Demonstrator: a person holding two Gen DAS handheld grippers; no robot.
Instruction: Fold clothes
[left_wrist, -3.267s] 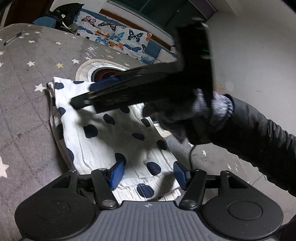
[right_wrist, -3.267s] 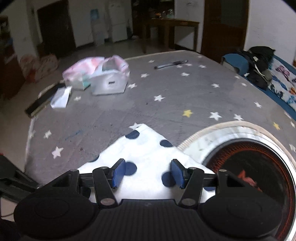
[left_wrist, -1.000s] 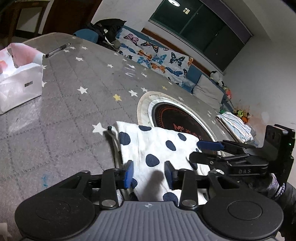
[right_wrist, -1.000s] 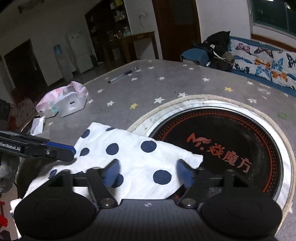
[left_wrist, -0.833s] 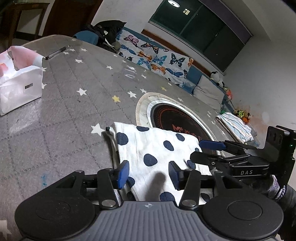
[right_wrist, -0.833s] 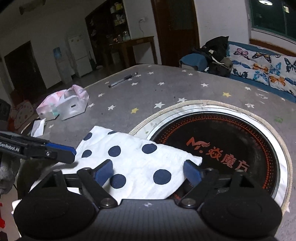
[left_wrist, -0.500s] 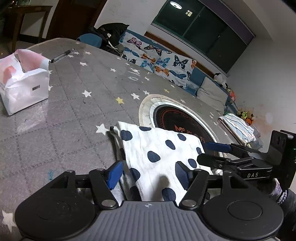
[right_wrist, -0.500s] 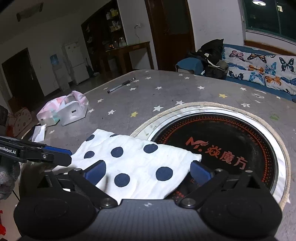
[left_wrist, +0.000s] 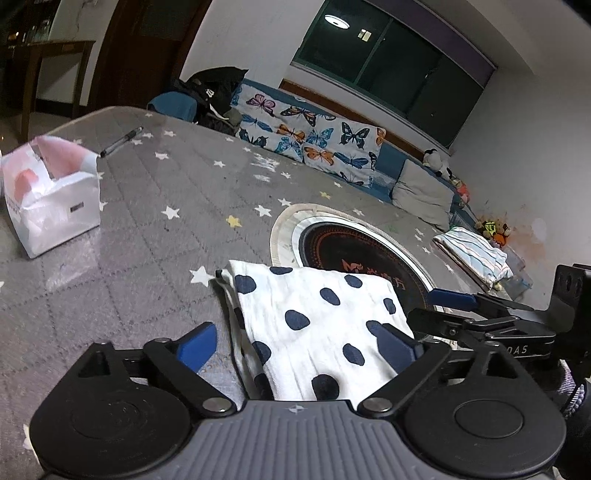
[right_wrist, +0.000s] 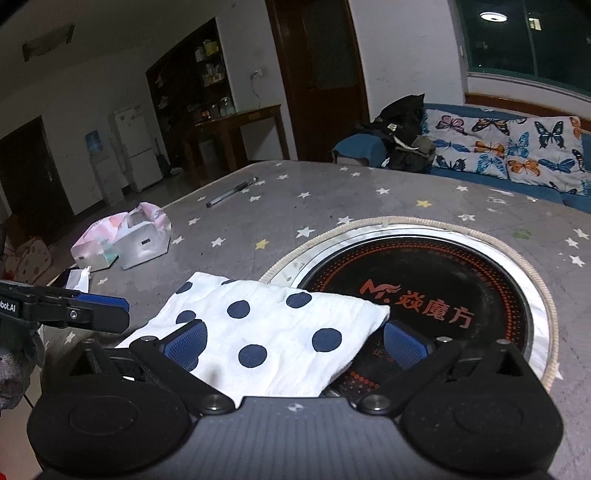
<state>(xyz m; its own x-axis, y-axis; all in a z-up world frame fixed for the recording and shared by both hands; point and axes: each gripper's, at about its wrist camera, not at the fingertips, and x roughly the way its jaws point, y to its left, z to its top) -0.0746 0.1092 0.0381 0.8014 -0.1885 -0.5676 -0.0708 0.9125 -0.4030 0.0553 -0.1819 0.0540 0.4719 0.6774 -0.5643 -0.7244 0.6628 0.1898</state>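
A folded white cloth with navy dots lies flat on the grey star-patterned table, its far corner over the rim of a round cooktop. My left gripper hovers at the cloth's near edge. Its jaws are opening, and its blue pads stand wide on either side of the cloth without touching it. My right gripper straddles the cloth's other side the same way, its jaws also opening and not pressing on the cloth. Each gripper shows in the other's view: the right gripper and the left gripper.
A round black cooktop is set into the table. A pink-and-white bag and a pen lie farther off. A folded striped cloth sits at the table's far right. A butterfly-print sofa stands behind.
Both pairs of jaws have spread from narrow to wide around the cloth's edges. Both grippers have drawn back and up a little. The cloth stays folded on the table.
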